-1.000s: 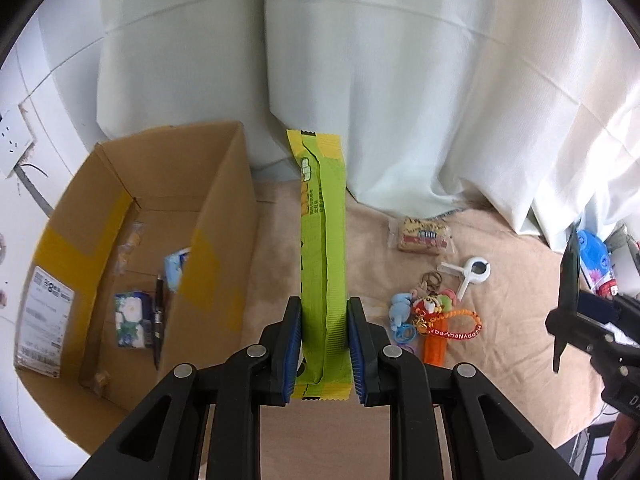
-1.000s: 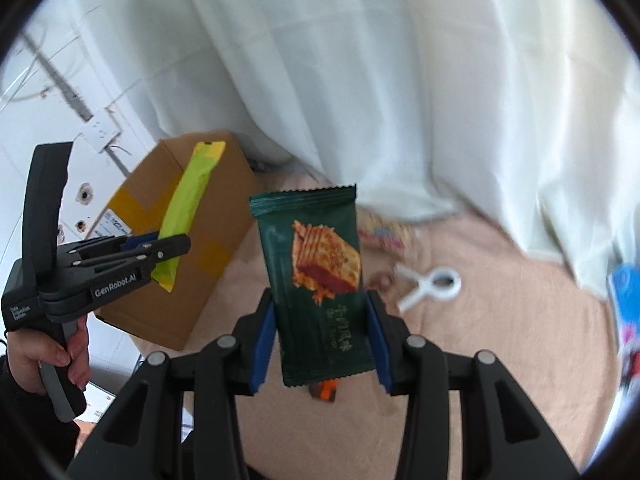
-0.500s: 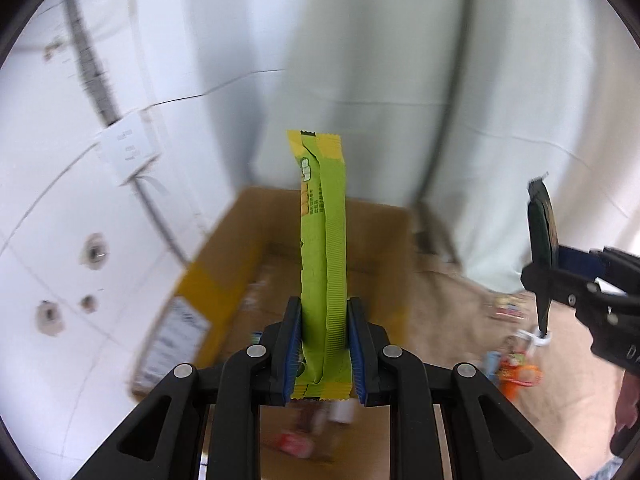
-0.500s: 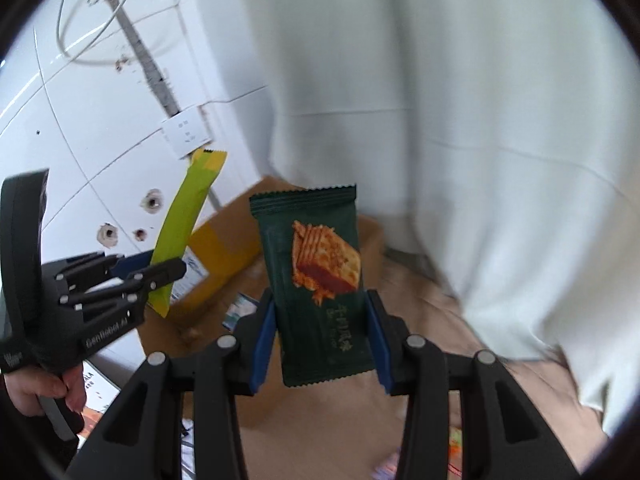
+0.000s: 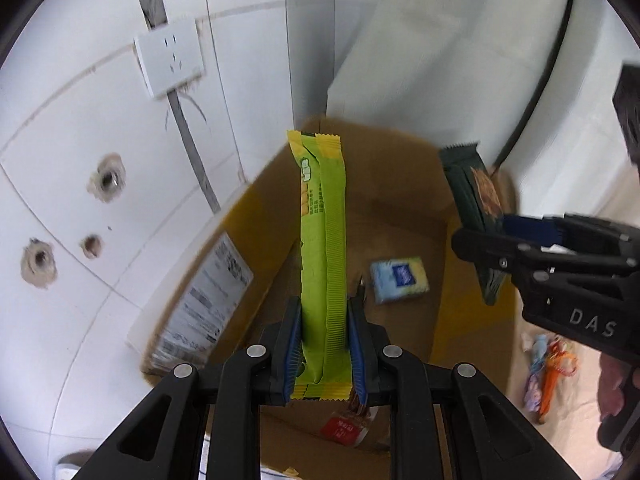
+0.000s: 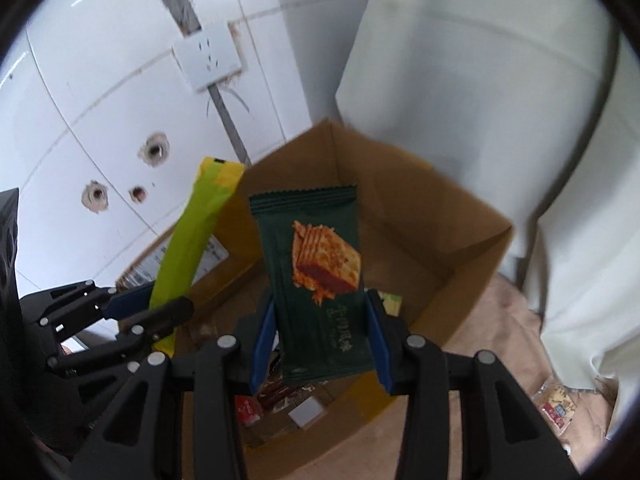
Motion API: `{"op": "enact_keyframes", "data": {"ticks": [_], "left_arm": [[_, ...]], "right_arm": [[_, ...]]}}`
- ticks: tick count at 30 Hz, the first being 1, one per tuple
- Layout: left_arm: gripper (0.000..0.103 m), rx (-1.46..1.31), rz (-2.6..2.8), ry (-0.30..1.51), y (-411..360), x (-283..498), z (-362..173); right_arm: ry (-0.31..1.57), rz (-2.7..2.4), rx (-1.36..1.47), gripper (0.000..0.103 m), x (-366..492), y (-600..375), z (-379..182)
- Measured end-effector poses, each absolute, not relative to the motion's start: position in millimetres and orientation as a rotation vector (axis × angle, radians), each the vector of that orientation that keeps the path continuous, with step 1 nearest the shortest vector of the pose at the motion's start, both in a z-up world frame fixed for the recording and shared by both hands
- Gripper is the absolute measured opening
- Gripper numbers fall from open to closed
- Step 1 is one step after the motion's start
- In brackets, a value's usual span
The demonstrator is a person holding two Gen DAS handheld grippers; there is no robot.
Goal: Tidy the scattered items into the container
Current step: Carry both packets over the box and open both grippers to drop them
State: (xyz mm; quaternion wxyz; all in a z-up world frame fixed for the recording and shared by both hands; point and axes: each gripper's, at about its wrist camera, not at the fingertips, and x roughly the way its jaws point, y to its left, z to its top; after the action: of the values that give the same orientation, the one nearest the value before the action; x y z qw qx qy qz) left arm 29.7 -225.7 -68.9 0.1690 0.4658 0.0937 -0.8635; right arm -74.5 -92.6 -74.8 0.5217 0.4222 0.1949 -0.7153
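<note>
— Hovering above the cardboard box [image 5: 400,208] now, both, not the cloth as before?
— Yes. Left gripper [image 5: 325,346] clamps one green packet [image 5: 323,240]; right gripper [image 6: 320,344] clamps one dark wafer packet [image 6: 316,276].

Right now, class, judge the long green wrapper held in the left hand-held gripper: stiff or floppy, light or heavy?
The long green wrapper probably holds its shape: clamped near its bottom end by the left hand-held gripper, it stands nearly straight without drooping. It seems light, since a pinch alone carries it. Released over the cardboard box, it would likely topple flat.
</note>
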Motion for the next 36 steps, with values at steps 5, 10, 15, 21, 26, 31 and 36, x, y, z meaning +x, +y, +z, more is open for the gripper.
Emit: {"op": "enact_keyframes", "data": {"ticks": [5,10,15,21,26,31,36], "left_arm": [[0.023,1.370,-2.440,0.295,-223,31,-89],[0.023,1.393,-2.434,0.307,-228,29,-100],[0.023,1.391,-2.435,0.321,-234,20,-103],[0.023,1.385,-2.432,0.335,-234,17,-101],[0.024,1.403,-2.408,0.393,-238,13,-104],[0.080,1.396,-2.367,0.353,-236,10,-102],[0.102,1.389,-2.392,0.365,-228,5,-97]], "right_arm": [[0.482,-1.705,1.028,0.047,-73,-95,-83],[0.477,-1.710,1.034,0.047,-76,-99,-86],[0.492,-1.719,1.030,0.047,-80,-101,-87],[0.489,-1.742,1.036,0.071,-87,-100,-87],[0.493,-1.799,1.008,0.081,-89,-94,-81],[0.470,-1.846,1.011,0.082,-100,-83,-74],[0.443,-1.882,0.985,0.084,-110,-70,-65]]}}
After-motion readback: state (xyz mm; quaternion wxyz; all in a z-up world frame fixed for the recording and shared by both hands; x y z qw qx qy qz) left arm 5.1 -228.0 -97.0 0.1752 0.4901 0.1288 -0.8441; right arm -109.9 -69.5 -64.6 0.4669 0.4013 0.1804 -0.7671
